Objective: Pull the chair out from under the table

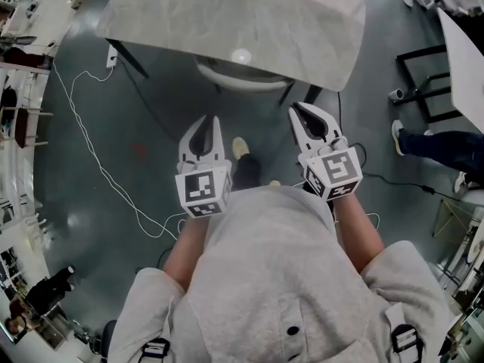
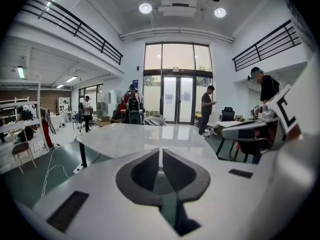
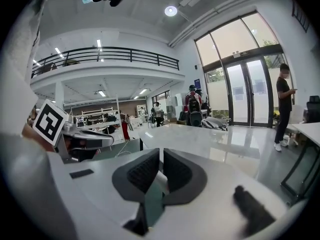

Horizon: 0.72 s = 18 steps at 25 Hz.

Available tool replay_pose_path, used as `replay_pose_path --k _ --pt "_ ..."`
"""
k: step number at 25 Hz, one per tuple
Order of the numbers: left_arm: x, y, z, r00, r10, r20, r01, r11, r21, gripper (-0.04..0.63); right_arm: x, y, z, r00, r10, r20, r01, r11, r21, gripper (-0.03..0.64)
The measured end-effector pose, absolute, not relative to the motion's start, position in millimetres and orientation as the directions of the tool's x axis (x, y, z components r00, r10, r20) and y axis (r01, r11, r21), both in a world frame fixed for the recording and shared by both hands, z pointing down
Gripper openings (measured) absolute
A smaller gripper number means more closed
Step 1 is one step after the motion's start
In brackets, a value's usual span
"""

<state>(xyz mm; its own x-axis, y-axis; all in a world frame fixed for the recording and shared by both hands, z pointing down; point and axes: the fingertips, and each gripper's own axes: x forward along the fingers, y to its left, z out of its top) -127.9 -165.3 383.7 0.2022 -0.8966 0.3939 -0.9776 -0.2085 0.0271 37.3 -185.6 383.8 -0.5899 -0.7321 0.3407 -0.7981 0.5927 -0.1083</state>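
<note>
Left gripper [image 1: 208,123] and right gripper [image 1: 302,116], fingers together on nothing, hang short of the table [image 1: 227,21]. The chair [image 1: 234,80] sits tucked underneath, so the whole pull remains

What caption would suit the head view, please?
Both shut, white left tongs and right tongs face a white curved chair under a grey marbled table.

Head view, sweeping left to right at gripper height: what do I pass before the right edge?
white cable on the floor → left gripper → wearer's shoe → right gripper → bystander's jeans leg
</note>
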Motion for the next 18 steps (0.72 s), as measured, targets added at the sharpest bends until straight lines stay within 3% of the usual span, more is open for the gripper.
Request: replay_pose_path --k 18 --pt "-180 -246 406 0.282 -0.867 0.41 -0.958 -0.282 0.062 0.032 -7 -258 396 -0.513 -0.764 0.391 -0.841 0.539 -0.052 0.04"
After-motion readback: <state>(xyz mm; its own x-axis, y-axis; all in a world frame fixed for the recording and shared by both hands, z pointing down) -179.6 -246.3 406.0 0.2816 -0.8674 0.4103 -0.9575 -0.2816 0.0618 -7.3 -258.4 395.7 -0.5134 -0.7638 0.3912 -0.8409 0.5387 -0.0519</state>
